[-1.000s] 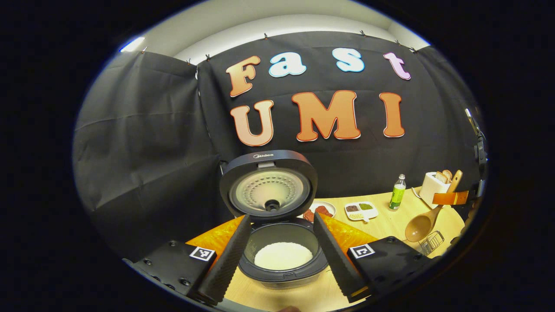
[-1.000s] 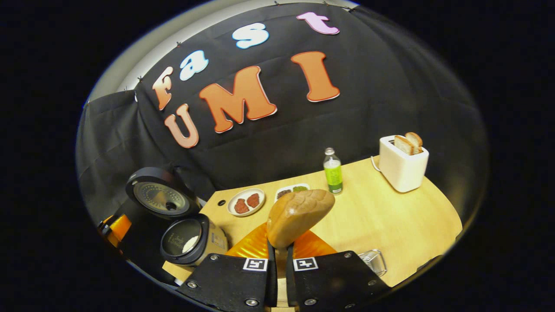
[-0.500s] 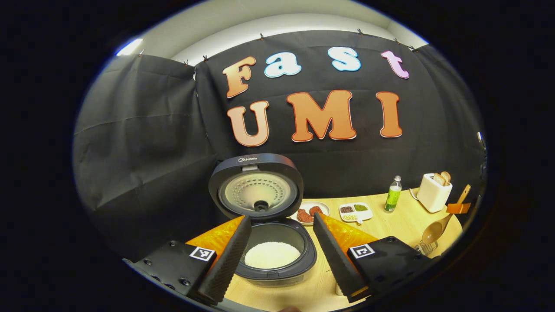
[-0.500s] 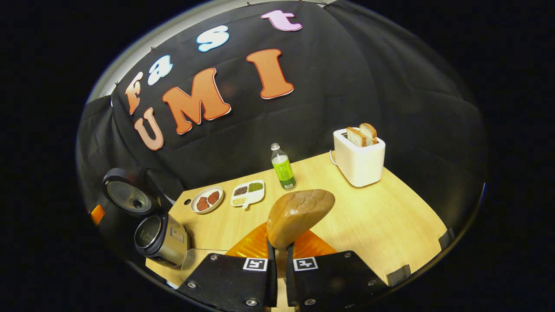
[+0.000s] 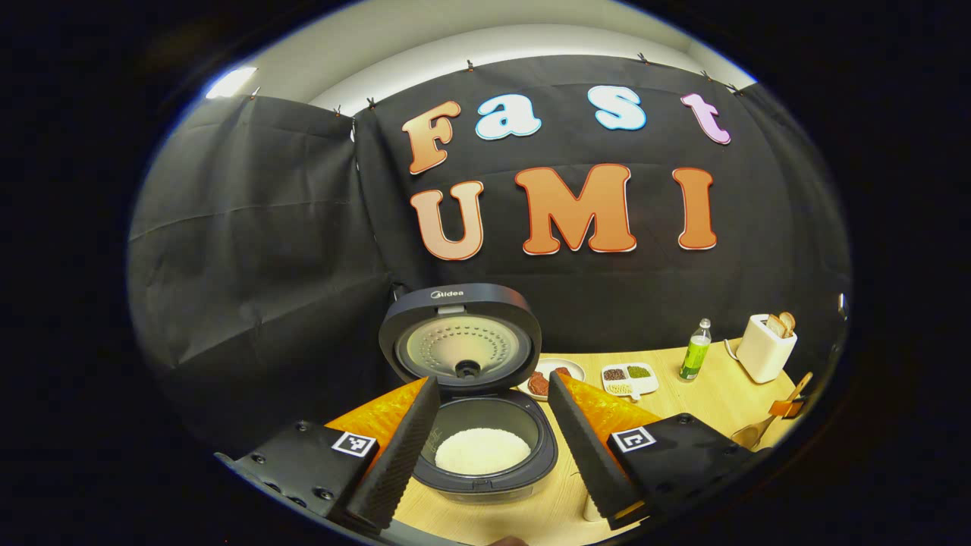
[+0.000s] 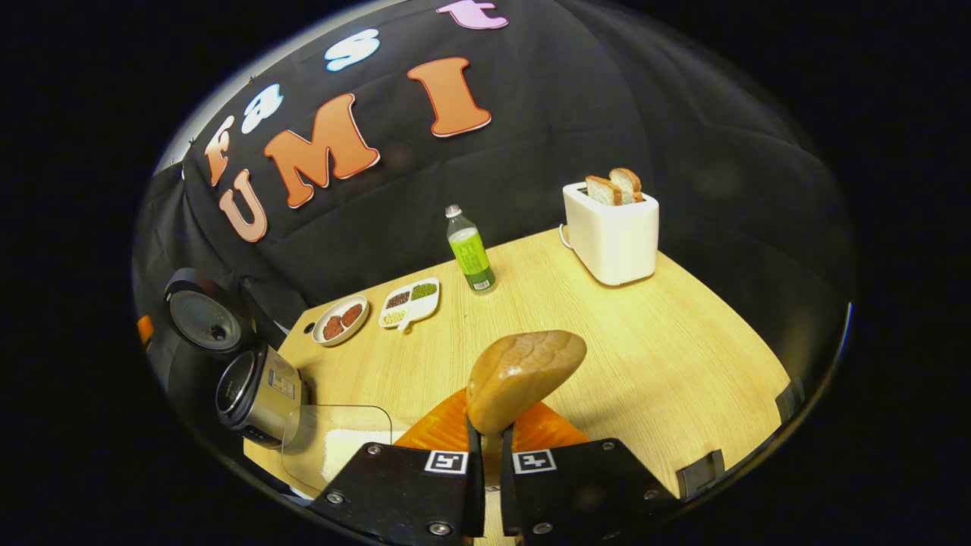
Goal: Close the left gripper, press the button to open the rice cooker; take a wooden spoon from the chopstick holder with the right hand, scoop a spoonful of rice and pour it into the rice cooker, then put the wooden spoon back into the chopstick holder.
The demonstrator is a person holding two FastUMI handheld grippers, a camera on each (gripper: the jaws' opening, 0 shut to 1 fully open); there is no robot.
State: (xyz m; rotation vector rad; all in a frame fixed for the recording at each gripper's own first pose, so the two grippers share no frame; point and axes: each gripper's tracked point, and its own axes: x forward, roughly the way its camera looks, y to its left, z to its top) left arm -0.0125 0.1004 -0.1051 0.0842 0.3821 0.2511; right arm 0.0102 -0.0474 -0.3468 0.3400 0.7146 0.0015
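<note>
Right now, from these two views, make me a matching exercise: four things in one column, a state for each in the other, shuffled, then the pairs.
Things:
1. cooker
2. spoon
3. toaster
4. left gripper

States:
A. holds two bread slices
B. fingers spread apart
C. lid up, white rice inside
D. clamped between the right gripper's fingers

Pairs: 1-C, 2-D, 3-A, 4-B

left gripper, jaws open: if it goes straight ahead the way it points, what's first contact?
Likely the rice cooker: its open pot sits between the left gripper's spread fingers, with the raised lid just behind. Depth is unclear, so it may meet the pot rim or the lid first.
</note>
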